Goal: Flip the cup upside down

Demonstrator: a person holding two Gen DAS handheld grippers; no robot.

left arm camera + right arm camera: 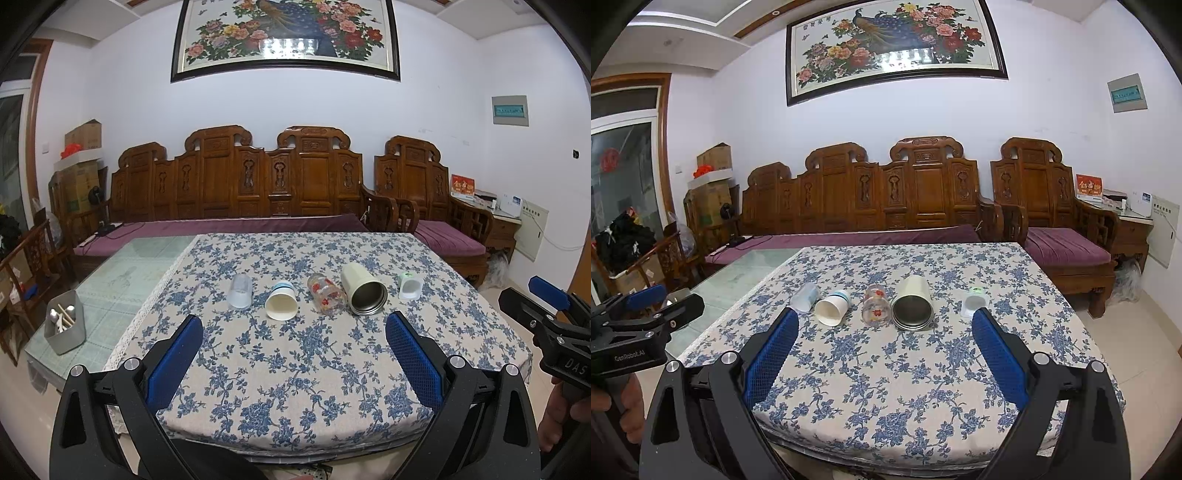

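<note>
Several cups lie on their sides in a row on the blue-flowered tablecloth (295, 369), mouths toward me: a frosted plastic cup (241, 291) (805, 297), a white paper cup (281, 304) (832, 308), a clear glass with red flowers (327, 294) (876, 306), a cream steel-lined tumbler (364, 288) (912, 304), and a small white cup (410, 286) (975, 303). My left gripper (294, 343) is open and empty, well short of the row. My right gripper (885, 341) is open and empty, also short of the row.
A grey utensil holder (65, 325) stands on the glass table (122, 280) left of the cloth. A carved wooden sofa (236, 184) with purple cushions runs behind the table. The right gripper shows at the right edge of the left wrist view (554, 314).
</note>
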